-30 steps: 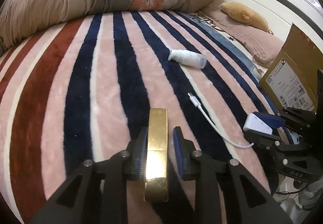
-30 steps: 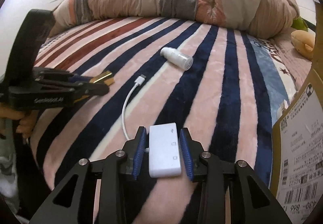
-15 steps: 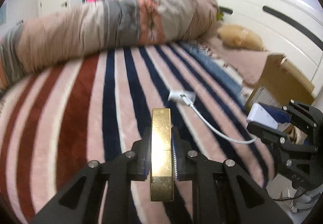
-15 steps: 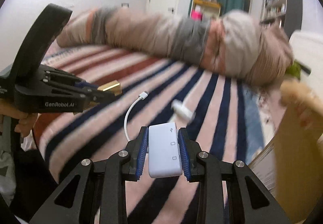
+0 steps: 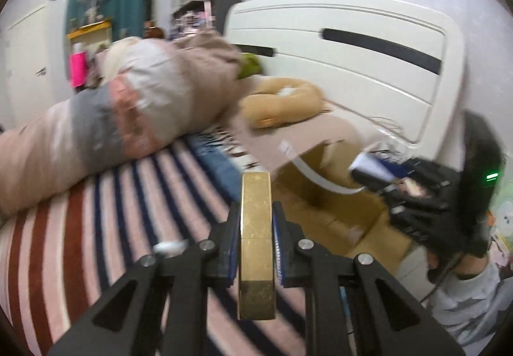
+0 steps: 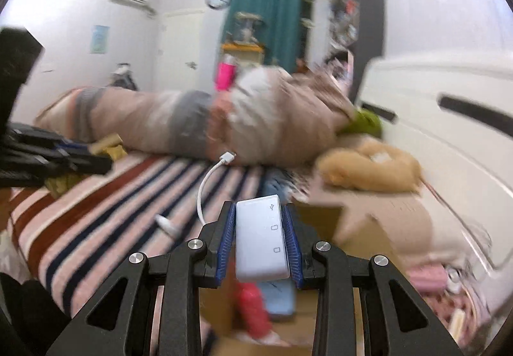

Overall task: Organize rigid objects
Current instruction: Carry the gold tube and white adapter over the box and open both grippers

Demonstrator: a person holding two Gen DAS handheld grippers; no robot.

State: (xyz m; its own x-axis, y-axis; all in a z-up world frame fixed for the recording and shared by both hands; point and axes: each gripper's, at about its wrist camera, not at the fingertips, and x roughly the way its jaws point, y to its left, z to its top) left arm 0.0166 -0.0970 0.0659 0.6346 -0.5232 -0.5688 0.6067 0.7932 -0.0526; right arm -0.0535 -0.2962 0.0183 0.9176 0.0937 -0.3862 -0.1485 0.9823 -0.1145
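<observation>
my left hand-held gripper (image 5: pixel 256 247) is raised above the bed (image 5: pixel 80 227), jaws clamped on the gold bar (image 5: pixel 256 243). my right hand-held gripper (image 6: pixel 260 240), also above the bed, pinches the white adapter (image 6: pixel 261 243).

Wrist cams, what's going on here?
A person holds a gripper in each hand over a striped bed. The left gripper is shut on a gold bar-shaped object; the right gripper is shut on a white USB adapter hub, its cable dangling. Both point toward an open cardboard box beside the bed.
</observation>
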